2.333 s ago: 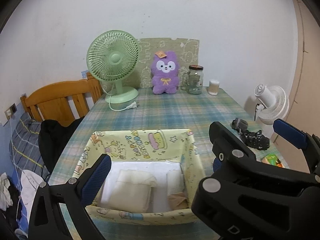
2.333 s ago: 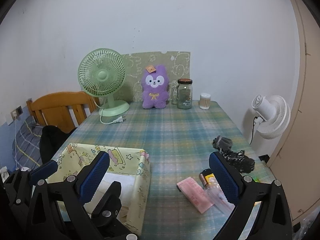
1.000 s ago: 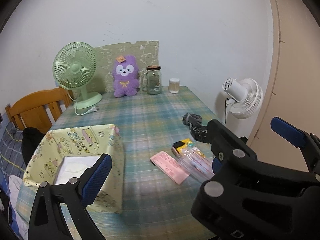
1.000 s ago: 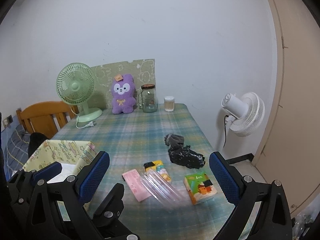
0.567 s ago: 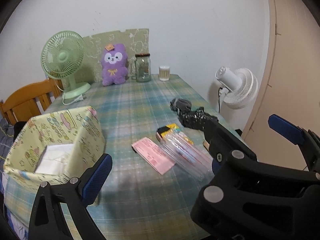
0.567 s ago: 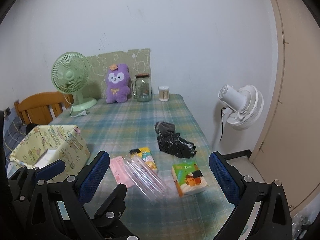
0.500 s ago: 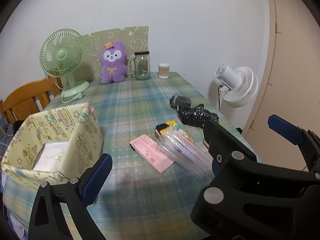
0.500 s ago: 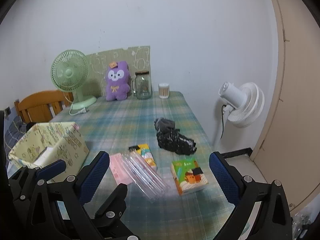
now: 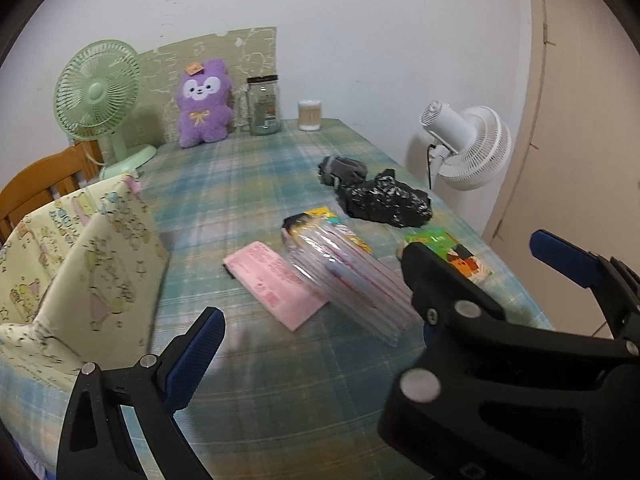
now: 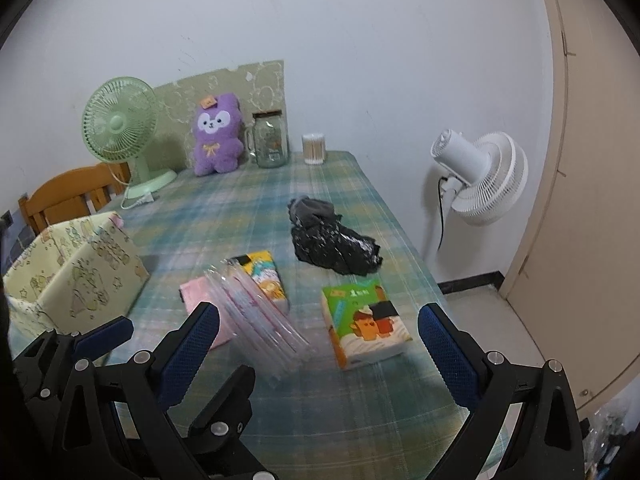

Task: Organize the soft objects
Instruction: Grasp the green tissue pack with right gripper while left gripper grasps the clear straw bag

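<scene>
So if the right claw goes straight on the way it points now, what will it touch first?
Most likely the green tissue pack, which lies on the table between the open right claw fingers, nearest to them. The clear plastic packet lies just left of that line. Depth is hard to judge in this fisheye view.

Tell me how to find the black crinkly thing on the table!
Look at the plaid table, on the side near the white fan. The black crinkly bag lies there, touching a grey sock. It is the only shiny black thing.
</scene>
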The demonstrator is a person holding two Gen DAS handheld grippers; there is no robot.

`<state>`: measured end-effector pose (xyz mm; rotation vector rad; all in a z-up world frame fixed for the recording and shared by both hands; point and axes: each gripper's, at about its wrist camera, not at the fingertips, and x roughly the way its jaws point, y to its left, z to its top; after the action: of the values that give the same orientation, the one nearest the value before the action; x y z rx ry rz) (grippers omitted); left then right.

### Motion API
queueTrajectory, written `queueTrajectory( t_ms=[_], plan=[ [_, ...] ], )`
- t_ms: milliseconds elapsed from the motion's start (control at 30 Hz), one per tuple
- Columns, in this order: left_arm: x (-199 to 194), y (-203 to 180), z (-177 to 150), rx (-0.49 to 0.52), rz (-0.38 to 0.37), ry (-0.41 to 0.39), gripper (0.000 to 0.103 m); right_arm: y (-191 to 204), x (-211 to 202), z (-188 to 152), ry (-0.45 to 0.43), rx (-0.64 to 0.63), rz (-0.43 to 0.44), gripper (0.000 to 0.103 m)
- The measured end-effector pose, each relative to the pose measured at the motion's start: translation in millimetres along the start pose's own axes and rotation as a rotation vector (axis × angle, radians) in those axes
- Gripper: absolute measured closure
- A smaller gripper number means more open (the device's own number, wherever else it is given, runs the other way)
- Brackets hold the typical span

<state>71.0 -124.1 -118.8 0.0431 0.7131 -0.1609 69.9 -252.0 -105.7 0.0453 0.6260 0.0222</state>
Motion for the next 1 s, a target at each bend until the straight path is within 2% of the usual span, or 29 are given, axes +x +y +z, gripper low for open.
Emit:
queueTrajectory(
  t_ms=[400,833,1000],
  plan=[
    [31,-18,4,0.02,-0.015,0.049,0.002,-24,32,-4,0.055,0.004,-0.026,0.008],
    [51,-29,12,0.068,0.039,0.05,0.003,-38,73,1,0.16,0.015,0.01,0.009],
    [59,-28,13,0.069,0.021,0.089,0.006,-41,87,-2,0.218,0.037,0.042,0.037]
  ],
)
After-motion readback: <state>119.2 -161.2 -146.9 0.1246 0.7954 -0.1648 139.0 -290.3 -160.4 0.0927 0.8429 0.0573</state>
